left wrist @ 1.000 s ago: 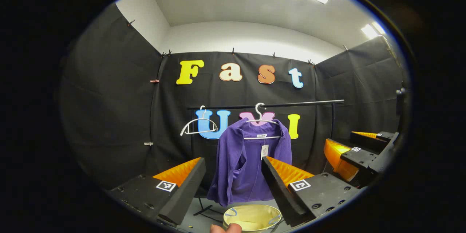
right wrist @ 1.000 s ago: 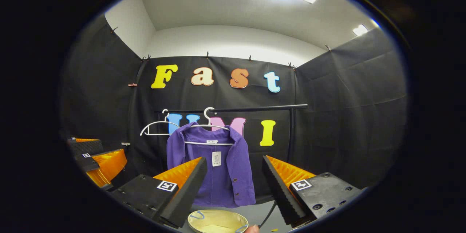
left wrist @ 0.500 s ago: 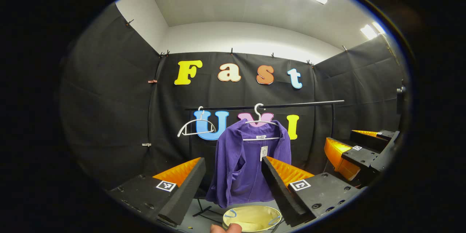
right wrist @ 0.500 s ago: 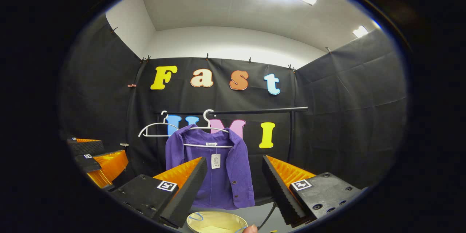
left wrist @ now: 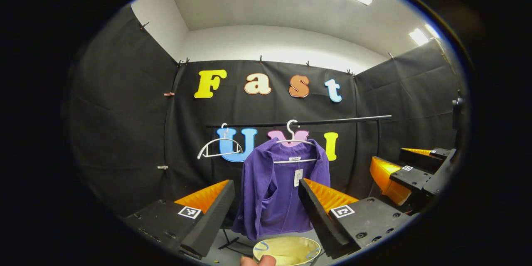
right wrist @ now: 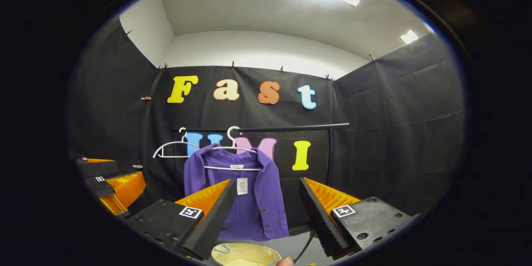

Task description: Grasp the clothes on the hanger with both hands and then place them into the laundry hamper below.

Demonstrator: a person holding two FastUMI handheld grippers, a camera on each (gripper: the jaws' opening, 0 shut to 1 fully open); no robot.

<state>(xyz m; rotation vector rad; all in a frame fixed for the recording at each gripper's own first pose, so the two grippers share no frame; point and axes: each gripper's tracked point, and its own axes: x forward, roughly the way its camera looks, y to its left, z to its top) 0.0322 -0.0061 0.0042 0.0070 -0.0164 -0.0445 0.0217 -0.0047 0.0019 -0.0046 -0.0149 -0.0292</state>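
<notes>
Black-draped booth; purple jacket (left wrist: 282,191) hangs above yellow hamper (left wrist: 286,249).

Both views toward distant rail (left wrist: 299,122)

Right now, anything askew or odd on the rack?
Minor only: the purple jacket hangs open and lopsided on its hanger, one front panel sagging lower. A bare hanger hangs beside it. Hamper sits below. Nothing spilled or damaged.
</notes>
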